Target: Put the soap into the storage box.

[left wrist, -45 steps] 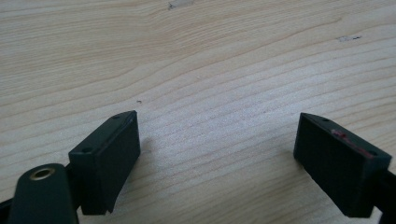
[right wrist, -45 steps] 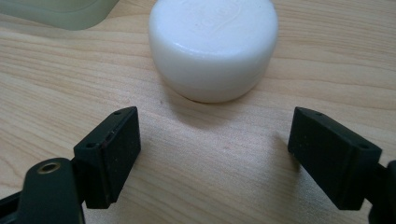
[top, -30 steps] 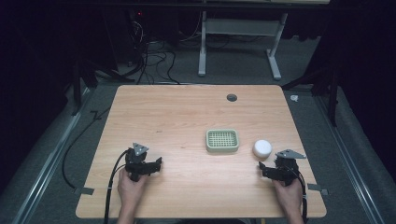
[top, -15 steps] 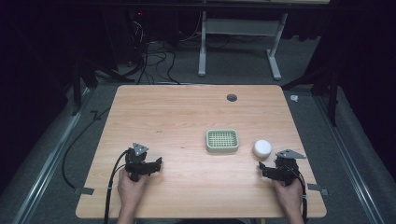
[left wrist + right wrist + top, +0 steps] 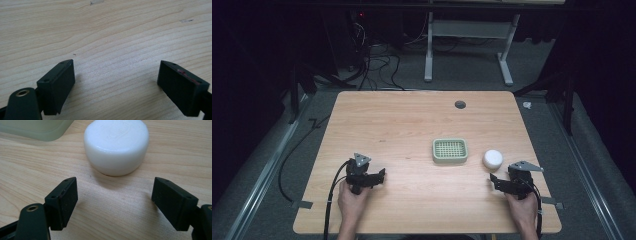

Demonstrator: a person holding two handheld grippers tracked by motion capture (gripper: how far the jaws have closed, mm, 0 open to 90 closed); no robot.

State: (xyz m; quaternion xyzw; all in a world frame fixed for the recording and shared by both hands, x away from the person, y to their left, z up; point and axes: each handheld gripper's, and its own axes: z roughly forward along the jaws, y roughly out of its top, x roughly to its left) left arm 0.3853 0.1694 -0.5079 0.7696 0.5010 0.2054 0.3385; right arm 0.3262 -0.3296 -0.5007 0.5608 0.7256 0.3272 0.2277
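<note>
A round white soap bar (image 5: 492, 158) (image 5: 116, 145) lies on the wooden table (image 5: 402, 125), just right of a pale green slatted soap dish (image 5: 450, 150) (image 5: 35, 128). My right gripper (image 5: 504, 182) (image 5: 120, 205) rests near the front right edge, a short way in front of the soap, open with bare wood between its jaws. My left gripper (image 5: 371, 178) (image 5: 120, 87) rests at the front left, far from both objects, open over bare wood. A hand holds each gripper from the near edge.
A dark round grommet hole (image 5: 460, 104) sits near the table's far edge. Cables (image 5: 377, 60) and a white desk frame (image 5: 467, 45) stand on the floor beyond the table. Tape tabs (image 5: 302, 204) mark the front corners.
</note>
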